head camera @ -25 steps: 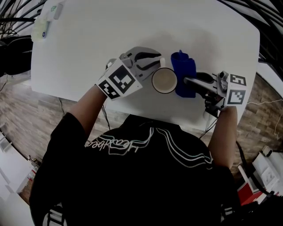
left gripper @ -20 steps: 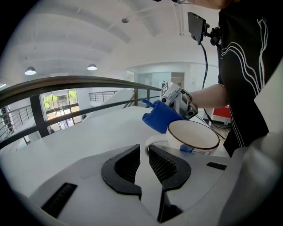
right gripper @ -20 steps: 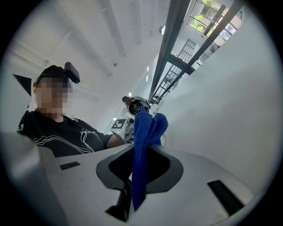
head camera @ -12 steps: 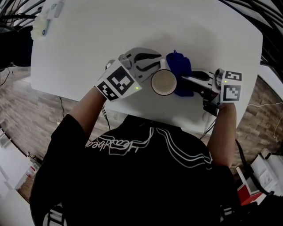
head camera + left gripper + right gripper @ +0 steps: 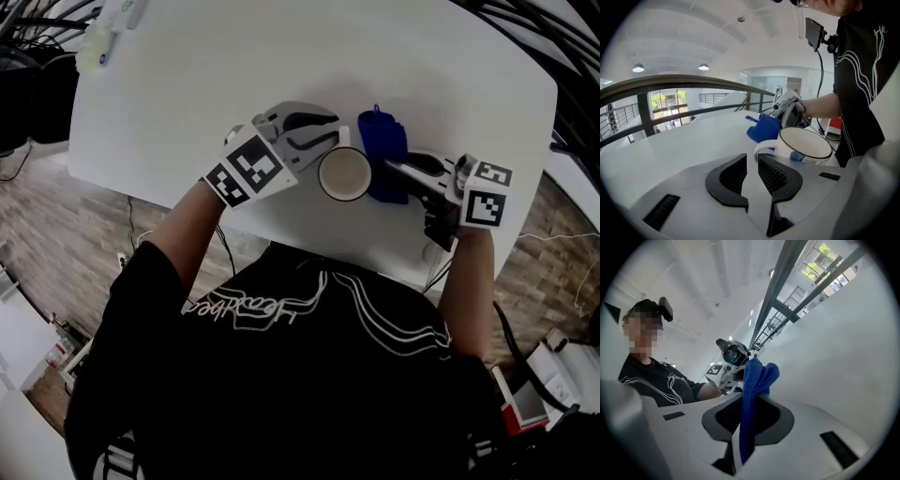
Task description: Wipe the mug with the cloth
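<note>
- Between the right fingers (image 5: pixel 726 414), the blue cloth (image 5: pixel 752 380) is clamped tight; the left fingers (image 5: pixel 777 176) sit half-closed, seemingly pinching the handle (image 5: pixel 761 149) of the mug (image 5: pixel 806 145).
- Since a second ago the cloth has nudged in against the mug's side (bunched slightly) — wiping looks under way.
- That mug stands near the front edge of the desk (image 5: pixel 187 94) — open room lies beyond.
</note>
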`<action>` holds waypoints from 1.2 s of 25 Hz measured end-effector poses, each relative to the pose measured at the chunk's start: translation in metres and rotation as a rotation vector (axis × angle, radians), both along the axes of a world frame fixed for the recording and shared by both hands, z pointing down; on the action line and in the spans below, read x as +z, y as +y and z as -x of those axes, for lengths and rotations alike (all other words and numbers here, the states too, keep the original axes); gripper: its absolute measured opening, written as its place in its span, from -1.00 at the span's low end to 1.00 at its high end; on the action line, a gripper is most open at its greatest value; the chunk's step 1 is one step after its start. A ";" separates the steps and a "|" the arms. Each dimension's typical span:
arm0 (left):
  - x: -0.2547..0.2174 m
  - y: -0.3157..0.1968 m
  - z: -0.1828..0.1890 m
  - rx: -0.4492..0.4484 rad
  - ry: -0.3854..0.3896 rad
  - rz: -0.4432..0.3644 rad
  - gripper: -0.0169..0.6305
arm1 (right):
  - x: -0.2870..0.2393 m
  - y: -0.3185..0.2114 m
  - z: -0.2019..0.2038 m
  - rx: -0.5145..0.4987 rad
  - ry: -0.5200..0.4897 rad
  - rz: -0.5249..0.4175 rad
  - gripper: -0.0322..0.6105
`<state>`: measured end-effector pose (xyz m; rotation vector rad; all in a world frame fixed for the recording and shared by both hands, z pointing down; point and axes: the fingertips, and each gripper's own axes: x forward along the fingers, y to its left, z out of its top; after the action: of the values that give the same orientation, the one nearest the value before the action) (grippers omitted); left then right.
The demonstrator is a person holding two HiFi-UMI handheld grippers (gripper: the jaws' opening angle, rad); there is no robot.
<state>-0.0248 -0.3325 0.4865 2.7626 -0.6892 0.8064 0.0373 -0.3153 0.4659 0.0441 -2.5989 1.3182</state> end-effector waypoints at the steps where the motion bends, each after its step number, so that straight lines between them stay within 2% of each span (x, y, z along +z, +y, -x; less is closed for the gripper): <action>1: 0.001 0.001 0.004 -0.004 -0.012 0.000 -0.74 | -0.004 -0.002 -0.001 0.021 -0.007 -0.016 -0.75; 4: -0.002 0.005 0.017 -0.029 -0.036 -0.015 -0.74 | -0.024 -0.002 -0.004 0.074 -0.020 -0.087 -0.75; 6: -0.010 0.013 0.024 -0.067 -0.018 -0.006 -0.74 | -0.043 0.009 -0.008 0.082 -0.024 -0.159 -0.75; 8: -0.026 0.021 0.030 -0.128 0.023 -0.001 -0.74 | -0.063 0.025 -0.012 0.103 -0.027 -0.224 -0.75; 10: -0.051 0.028 0.035 -0.181 0.090 -0.016 -0.74 | -0.081 0.037 -0.016 0.166 -0.025 -0.275 -0.75; 12: -0.080 0.044 0.032 -0.196 0.154 -0.042 -0.74 | -0.098 0.055 -0.020 0.240 -0.016 -0.328 -0.75; 15: -0.123 0.089 0.022 -0.174 0.239 -0.070 -0.82 | -0.123 0.098 -0.024 0.334 0.005 -0.418 -0.75; 19: -0.178 0.166 0.014 -0.150 0.391 -0.055 -0.91 | -0.157 0.169 -0.017 0.429 -0.002 -0.484 -0.75; 22: -0.207 0.216 0.013 -0.139 0.409 -0.073 -0.92 | -0.181 0.219 -0.012 0.473 -0.021 -0.523 -0.75; 26: -0.232 0.279 0.005 -0.069 0.426 -0.083 -0.92 | -0.205 0.274 -0.006 0.504 -0.034 -0.572 -0.75; 30: -0.247 0.314 0.000 -0.038 0.427 -0.116 -0.92 | -0.222 0.302 -0.002 0.535 -0.016 -0.616 -0.75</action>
<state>-0.0250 -0.0183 0.2391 2.8706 -0.7131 0.1570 0.0393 -0.0129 0.2442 0.8761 -3.0149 0.5639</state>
